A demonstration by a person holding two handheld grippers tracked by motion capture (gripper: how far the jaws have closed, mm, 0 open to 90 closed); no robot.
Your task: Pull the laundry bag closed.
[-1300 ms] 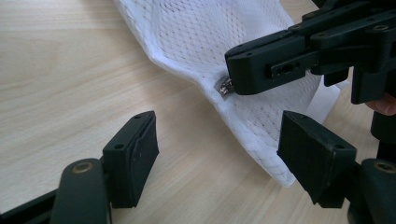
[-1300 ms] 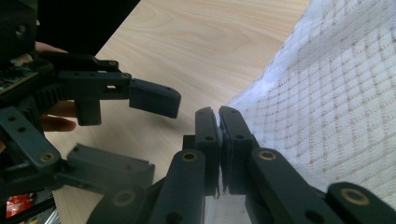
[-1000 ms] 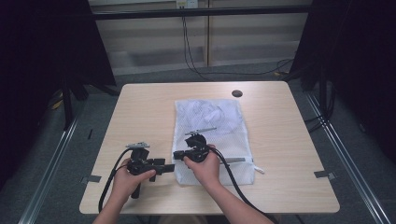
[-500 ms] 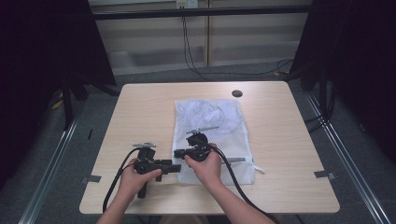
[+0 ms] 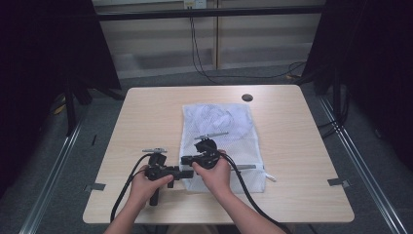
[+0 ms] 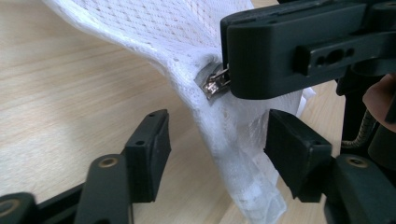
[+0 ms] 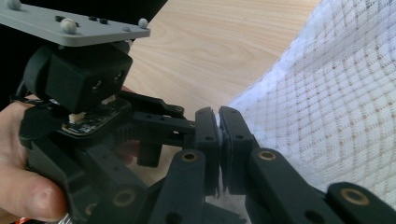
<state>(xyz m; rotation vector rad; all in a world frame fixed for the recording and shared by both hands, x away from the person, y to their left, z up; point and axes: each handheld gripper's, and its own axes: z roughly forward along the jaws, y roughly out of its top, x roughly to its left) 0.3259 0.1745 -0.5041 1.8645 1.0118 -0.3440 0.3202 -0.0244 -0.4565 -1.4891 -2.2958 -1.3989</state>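
Right gripper (image 7: 219, 140) clamped on metal zipper pull (image 6: 212, 85) at near-left corner of white mesh bag (image 5: 219, 131) on wooden table (image 5: 146, 112); left gripper (image 6: 215, 149) jaws spread, straddling bunched mesh

You look down from above on the pale wooden table (image 5: 146, 117); both gripper cameras sit close, sharing the white mesh laundry bag (image 6: 187, 42).
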